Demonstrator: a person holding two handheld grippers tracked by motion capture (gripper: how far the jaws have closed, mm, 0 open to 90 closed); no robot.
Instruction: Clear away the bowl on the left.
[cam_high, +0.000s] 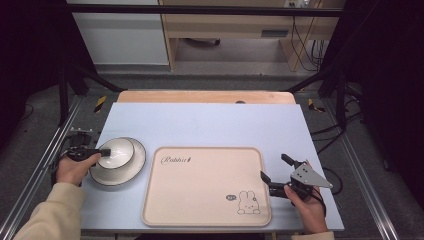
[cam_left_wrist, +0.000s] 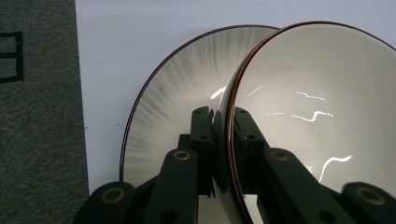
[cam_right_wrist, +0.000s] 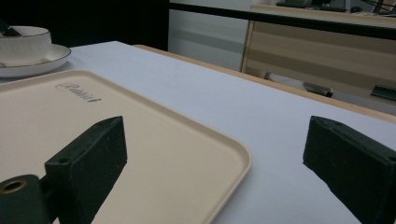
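A white bowl (cam_high: 119, 151) with a dark rim stands on a white plate (cam_high: 132, 169) at the table's left. My left gripper (cam_high: 105, 150) comes in from the left and is shut on the bowl's rim. In the left gripper view one jaw sits outside the bowl (cam_left_wrist: 317, 93) and the other inside, both pads pressed on the wall, with the plate (cam_left_wrist: 177, 79) beneath. My right gripper (cam_high: 274, 166) rests open by the right edge of a beige tray (cam_high: 205, 185). The right gripper view has nothing between the jaws of that gripper (cam_right_wrist: 215, 140), which straddle the tray's corner (cam_right_wrist: 224, 154).
The tray bears a rabbit drawing (cam_high: 248, 202) and lies at the centre front of the pale blue table (cam_high: 210, 125). Metal frame rails (cam_high: 360, 170) run along both sides. A wooden desk (cam_high: 230, 25) stands beyond the far edge.
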